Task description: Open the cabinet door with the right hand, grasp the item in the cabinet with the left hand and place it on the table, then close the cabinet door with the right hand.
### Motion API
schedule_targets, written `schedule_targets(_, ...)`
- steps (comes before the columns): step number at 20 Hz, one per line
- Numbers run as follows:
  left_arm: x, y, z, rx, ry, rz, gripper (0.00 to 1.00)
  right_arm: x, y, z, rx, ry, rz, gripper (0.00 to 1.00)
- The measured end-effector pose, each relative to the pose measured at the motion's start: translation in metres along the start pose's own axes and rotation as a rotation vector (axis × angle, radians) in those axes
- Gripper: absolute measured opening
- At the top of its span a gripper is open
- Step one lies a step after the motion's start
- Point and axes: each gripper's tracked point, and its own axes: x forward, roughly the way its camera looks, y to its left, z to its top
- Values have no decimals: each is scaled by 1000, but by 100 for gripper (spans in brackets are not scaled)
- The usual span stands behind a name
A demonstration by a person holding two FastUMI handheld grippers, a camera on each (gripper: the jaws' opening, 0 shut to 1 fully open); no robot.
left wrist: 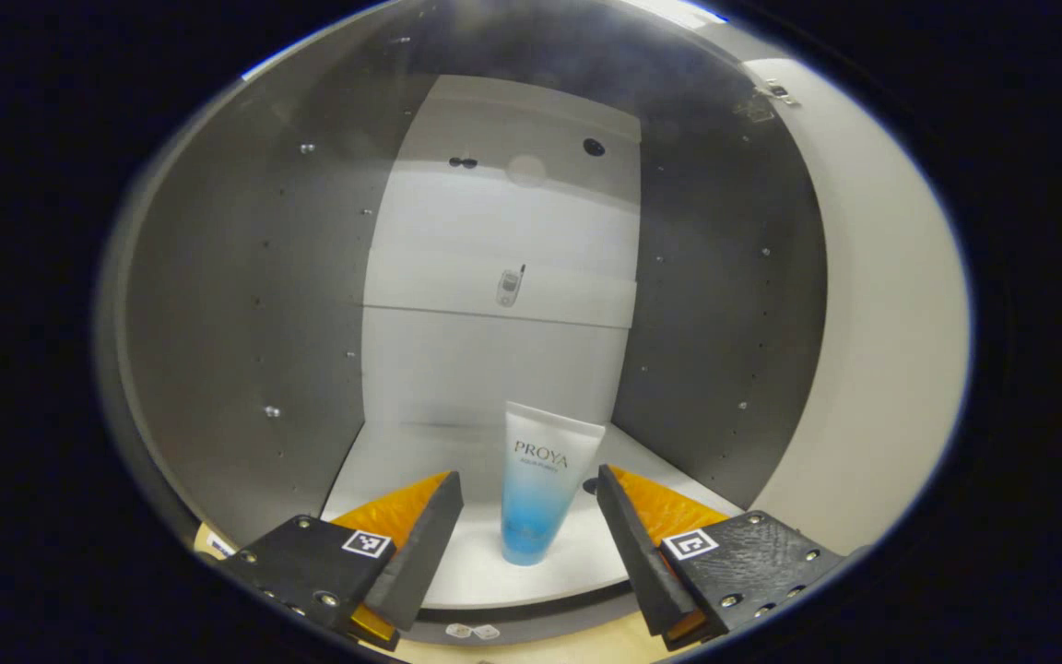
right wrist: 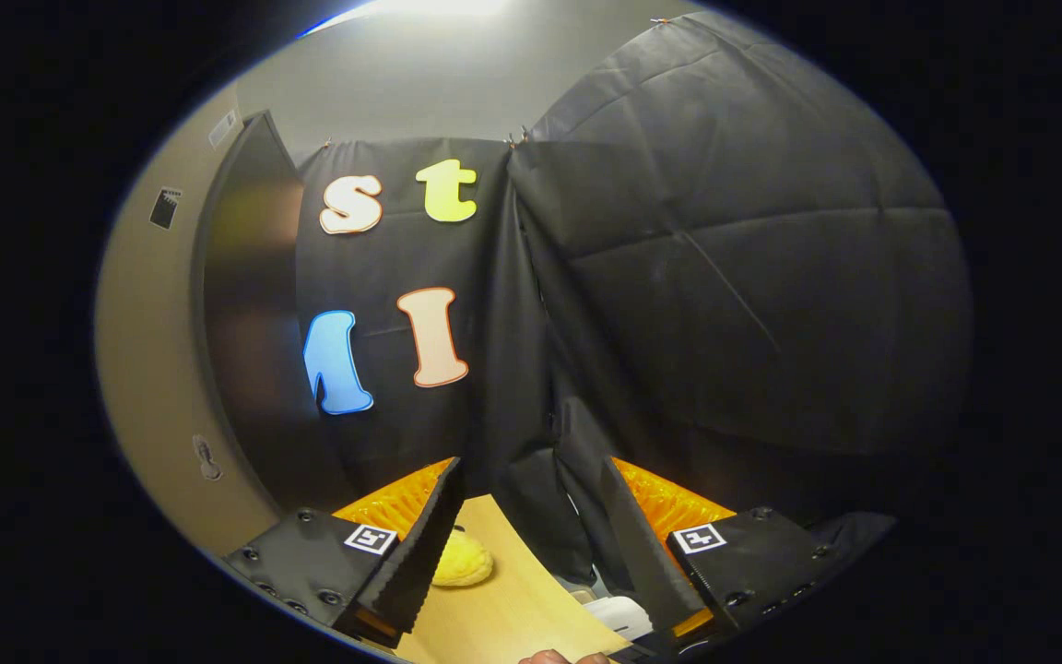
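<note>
We're seeing the tube (left wrist: 545, 489) standing cap-down on the cabinet (left wrist: 245, 304) floor, twd the front, "PROYA" printed across its upper part; the smaller line under it is too blurry to read. In the left gripper view the left gripper (left wrist: 529, 516) is sitting wide apart w/ the tube between its fingers (left wrist: 425, 544), not touching either one, so nothing is being gripped. The cabinet's back panel is showing a small phone-like sticker (left wrist: 510, 287), detail unclear; the door (left wrist: 881, 304) is standing open at the right edge. In the right gripper view the right gripper (right wrist: 526, 544) is likewise spread & holding nothing; below it we're catching a yellow item (right wrist: 462, 563) on the table (right wrist: 513, 609), half hidden behind a finger, & a white object (right wrist: 619, 616) cut off low down.
</note>
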Motion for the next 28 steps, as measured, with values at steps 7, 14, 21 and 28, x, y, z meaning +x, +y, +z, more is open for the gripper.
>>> schedule_targets(7, 29, -2, -12, 16, 2, 2, 90, 14, 0, -10, 6, 27, 12, 93)
schedule_targets(14, 31, 6, -17, 52, -1, 64, 43, 18, -10, -20, 12, 51, 13, 93)
schedule_targets(21, 15, -5, -14, 113, -25, 49, 41, 31, -1, -13, 3, 32, 61, 93)
schedule_targets(28, -23, -10, 4, 122, -51, 5, 41, 17, 3, -16, -8, 21, 55, 93)
